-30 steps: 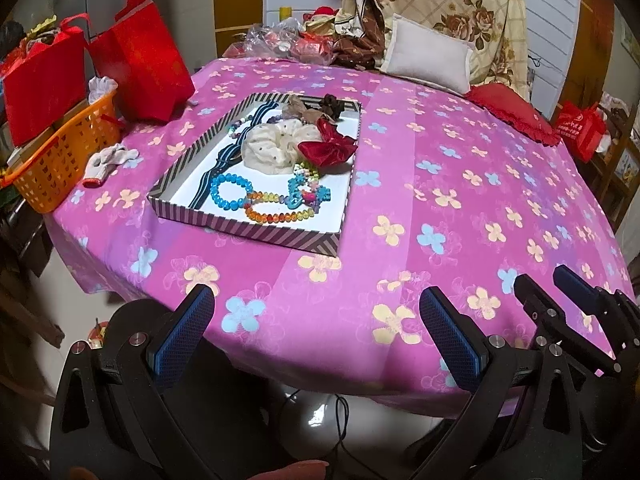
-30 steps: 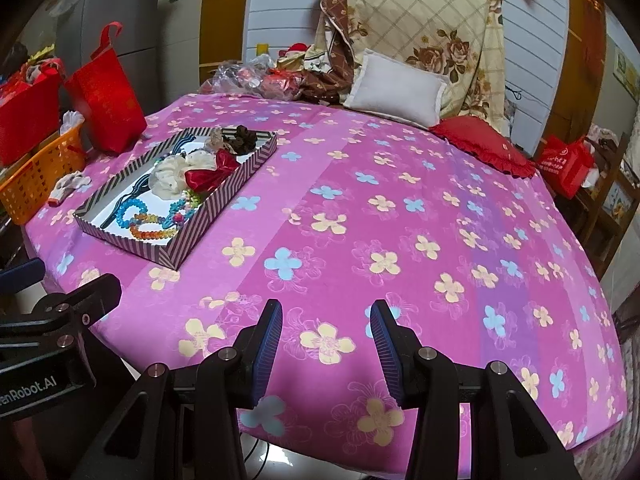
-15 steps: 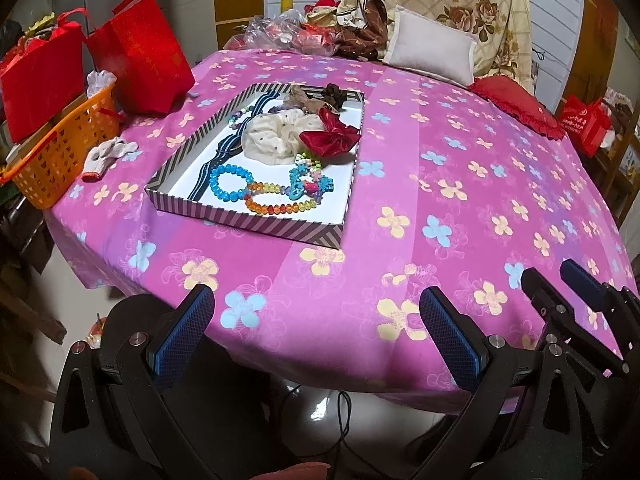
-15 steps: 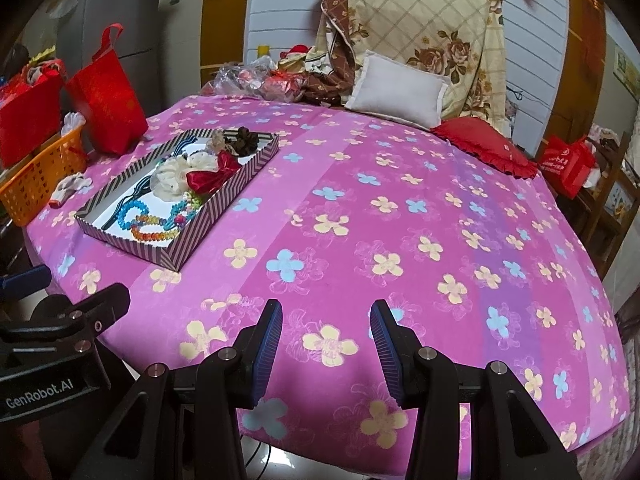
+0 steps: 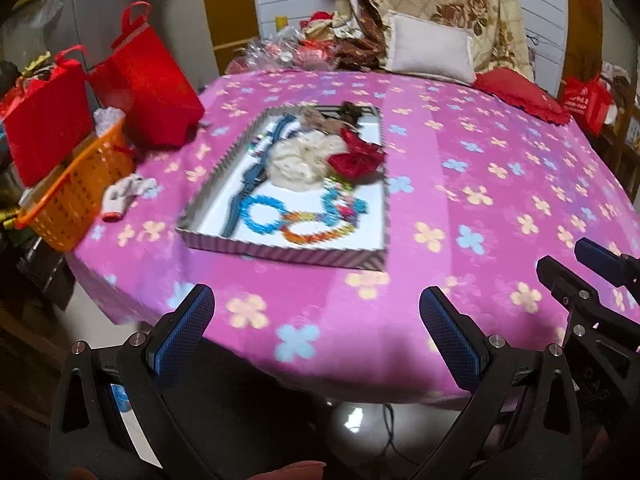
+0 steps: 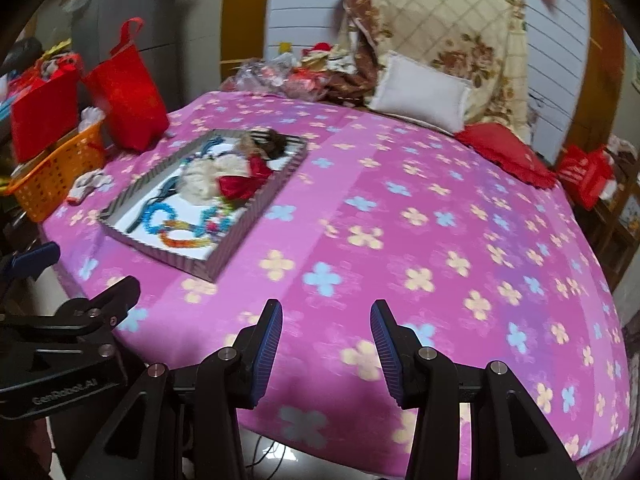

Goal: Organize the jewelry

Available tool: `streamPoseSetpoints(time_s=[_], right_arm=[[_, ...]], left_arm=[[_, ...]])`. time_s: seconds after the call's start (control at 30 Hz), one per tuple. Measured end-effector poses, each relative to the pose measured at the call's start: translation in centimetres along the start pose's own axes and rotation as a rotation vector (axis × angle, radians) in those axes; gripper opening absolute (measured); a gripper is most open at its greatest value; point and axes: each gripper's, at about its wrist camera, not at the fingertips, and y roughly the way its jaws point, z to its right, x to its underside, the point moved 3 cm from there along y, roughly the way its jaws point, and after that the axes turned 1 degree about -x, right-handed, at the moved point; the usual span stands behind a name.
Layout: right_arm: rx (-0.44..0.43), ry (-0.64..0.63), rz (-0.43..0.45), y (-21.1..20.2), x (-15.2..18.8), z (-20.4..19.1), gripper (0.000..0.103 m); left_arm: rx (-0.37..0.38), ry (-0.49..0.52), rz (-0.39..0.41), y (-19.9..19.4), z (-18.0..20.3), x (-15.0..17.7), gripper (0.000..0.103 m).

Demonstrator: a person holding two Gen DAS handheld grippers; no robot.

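Striped tray (image 5: 280,254) holds beaded bracelets (image 5: 262,214) and scrunchies (image 5: 298,164).

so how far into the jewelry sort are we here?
Barely started. Done: nothing visibly sorted; the bead bracelets, cream scrunchie and red bow all lie mixed in the striped tray. In hand: nothing; the left hand-held gripper and right hand-held gripper are both open and empty, short of the tray at the table's near edge. Left: every pick and placement.

One striped tray (image 5: 288,255), two red bags (image 5: 148,92), one orange basket (image 5: 76,196), one white pillow (image 5: 428,52).
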Motion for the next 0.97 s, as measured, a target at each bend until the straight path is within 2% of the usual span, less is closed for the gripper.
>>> streamPoseSetpoints(time_s=[0.13,0.27,0.43,0.67,0.97], right_arm=[[-0.039,-0.006,-0.004,0.4,-1.5,-2.3,0.044],[-0.041,0.004,-0.017,1.3,-2.2,-3.7,0.044],[-0.041,-0.007,-0.044,2.4,-1.8,-4.9,0.044],[-0.052,-0.033,-0.045,2.8,-1.5,-5.8,0.044],[-0.082,0.003,-0.045,2.8,-1.2,-4.5,0.044]], left_arm=[[-0.01,-0.027,0.014,0.0,-2.2,-0.2,0.102],[-0.02,-0.054,0.02,0.1,-4.4,-0.1,0.102],[-0.009,-0.113,-0.016,1.3,-6.7,0.6,0.102],[-0.002,-0.145,-0.042,2.2,-7.4,1.0,0.102],[-0.013,-0.134,-0.036,1.8,-6.8,0.3,0.103]])
